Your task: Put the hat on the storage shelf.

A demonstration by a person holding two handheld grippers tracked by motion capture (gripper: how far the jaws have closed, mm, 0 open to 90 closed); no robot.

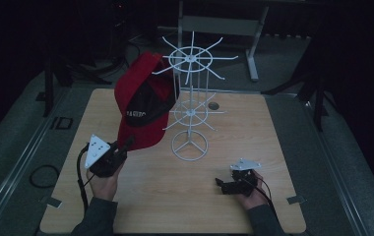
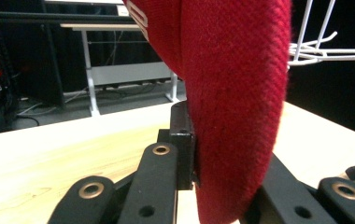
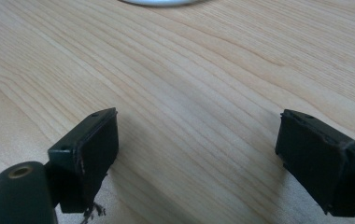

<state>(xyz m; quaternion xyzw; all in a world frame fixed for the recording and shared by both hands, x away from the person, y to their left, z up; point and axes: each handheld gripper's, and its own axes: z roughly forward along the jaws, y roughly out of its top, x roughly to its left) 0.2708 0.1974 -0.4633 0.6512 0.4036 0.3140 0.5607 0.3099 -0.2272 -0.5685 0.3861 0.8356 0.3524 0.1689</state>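
Left tongs (image 1: pixel 126 146) are clamped on the brim of the red cap (image 1: pixel 143 101); in the left gripper view you can see the red fabric (image 2: pixel 236 102) pinched between the black jaws, hanging straight down through them. Cap is held up off the bench (image 1: pixel 140 196), tilted, just left of the white wire rack (image 1: pixel 190 105), with its top edge right by the rack's upper spokes. Can't tell if it's actually touching them. There's some white lettering on the dark underside, too small to read.

Right tongs (image 1: pixel 220 183) are spread wide, jaws well apart with nothing between them, resting low over the bench near the front right. In the right gripper view it's bare wood grain between the jaws, plus a sliver of the rack's round base (image 3: pixel 159 2) at the top edge.

Bench is a light wood top with rounded corners, pretty bare apart from the rack, and a small dark round spot (image 1: pixel 213 105) behind it. Room is really dark. Grey floor around the bench, a cable loop (image 1: pixel 44 176) lying on the left, and a white-legged desk (image 1: pixel 219 24) at the back.
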